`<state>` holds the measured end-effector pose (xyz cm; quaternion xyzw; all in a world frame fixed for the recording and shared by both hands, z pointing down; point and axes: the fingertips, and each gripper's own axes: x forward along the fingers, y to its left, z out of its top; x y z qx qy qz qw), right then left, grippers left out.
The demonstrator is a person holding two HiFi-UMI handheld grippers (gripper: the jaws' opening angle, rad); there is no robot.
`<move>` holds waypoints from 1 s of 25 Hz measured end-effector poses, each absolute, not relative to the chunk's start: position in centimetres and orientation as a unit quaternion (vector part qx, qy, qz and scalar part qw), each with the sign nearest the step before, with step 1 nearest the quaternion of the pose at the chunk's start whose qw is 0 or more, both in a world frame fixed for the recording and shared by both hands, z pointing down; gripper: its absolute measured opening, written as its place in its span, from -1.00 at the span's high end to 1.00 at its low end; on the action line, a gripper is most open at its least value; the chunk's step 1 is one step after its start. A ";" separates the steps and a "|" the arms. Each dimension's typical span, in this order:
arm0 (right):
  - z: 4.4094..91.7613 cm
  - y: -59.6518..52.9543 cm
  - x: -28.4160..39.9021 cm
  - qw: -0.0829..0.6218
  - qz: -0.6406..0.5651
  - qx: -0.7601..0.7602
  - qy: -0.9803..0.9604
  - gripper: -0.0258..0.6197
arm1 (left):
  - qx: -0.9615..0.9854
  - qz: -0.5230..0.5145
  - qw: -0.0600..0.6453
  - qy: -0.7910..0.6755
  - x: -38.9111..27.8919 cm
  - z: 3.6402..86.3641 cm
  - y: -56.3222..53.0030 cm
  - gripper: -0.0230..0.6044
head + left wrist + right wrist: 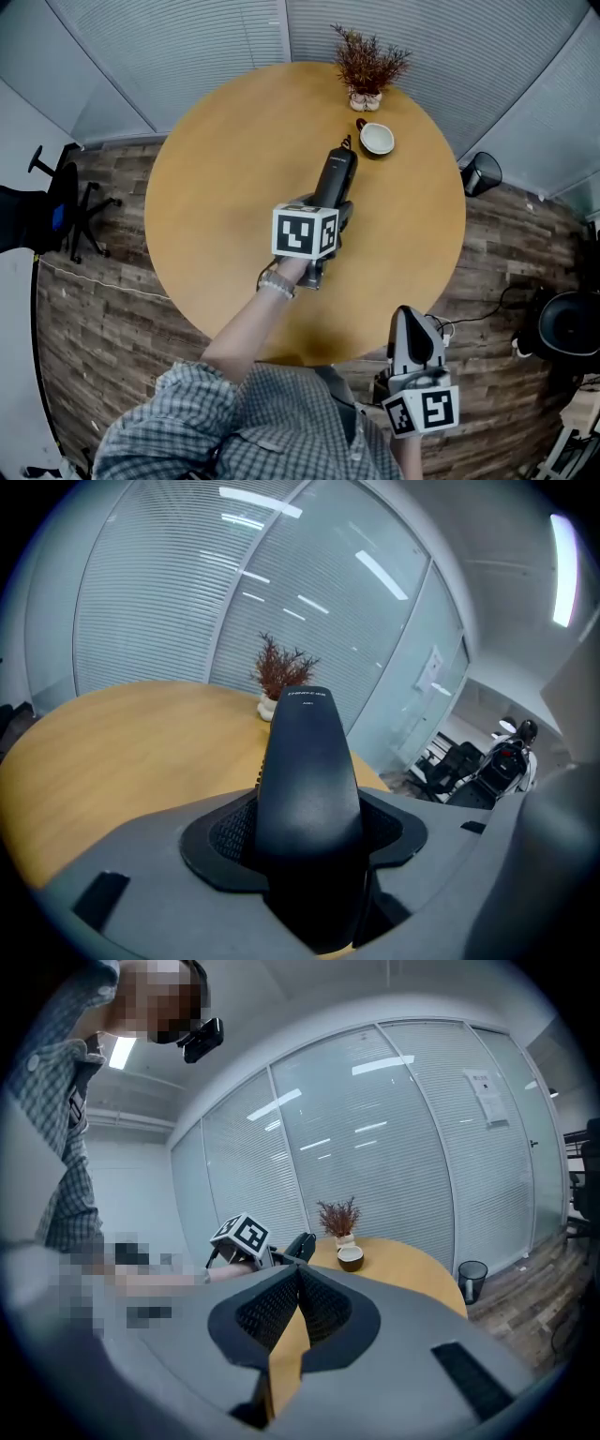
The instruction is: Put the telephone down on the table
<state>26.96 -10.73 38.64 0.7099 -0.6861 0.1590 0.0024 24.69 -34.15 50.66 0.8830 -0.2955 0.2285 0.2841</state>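
Note:
A black telephone handset (336,173) is held over the middle of the round wooden table (225,187), its far end pointing toward the cup. My left gripper (334,208) is shut on the handset around its middle. In the left gripper view the handset (307,771) stands between the pads and hides most of the gap. I cannot tell whether it touches the tabletop. My right gripper (410,321) hangs at the table's near edge, shut, with nothing between its pads (281,1312). From the right gripper view I see the handset (302,1244) and the table (403,1269) beyond.
A small dried plant in a white pot (367,67) and a white cup (377,139) stand at the table's far side. On the wooden floor are a black bin (481,173) to the right and an office chair (56,202) to the left. Glass walls with blinds stand behind.

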 end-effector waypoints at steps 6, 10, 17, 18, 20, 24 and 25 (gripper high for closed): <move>39.9 -11.5 27.4 0.008 0.178 0.719 -0.672 0.90 | 0.874 0.254 0.283 -0.301 26.5 53.6 -37.2 0.05; 40.6 -11.9 28.1 0.009 0.186 0.725 -0.663 0.90 | 0.866 0.276 0.282 -0.305 27.6 55.7 -38.6 0.05; 41.7 -12.5 28.3 0.012 0.204 0.732 -0.650 0.90 | 0.854 0.326 0.261 -0.311 28.9 59.6 -40.8 0.05; 41.8 -12.5 28.4 0.012 0.206 0.733 -0.648 0.90 | 0.850 0.337 0.257 -0.314 28.9 60.2 -41.1 0.05; 42.1 -12.4 28.5 0.012 0.209 0.737 -0.643 0.90 | 0.841 0.359 0.248 -0.319 28.9 61.2 -41.5 0.05; 42.4 -12.2 28.5 0.012 0.213 0.741 -0.637 0.90 | 0.836 0.379 0.235 -0.320 28.9 62.5 -41.7 0.05; 42.4 -12.2 28.5 0.012 0.213 0.741 -0.636 0.90 | 0.835 0.382 0.233 -0.320 28.9 62.7 -41.7 0.05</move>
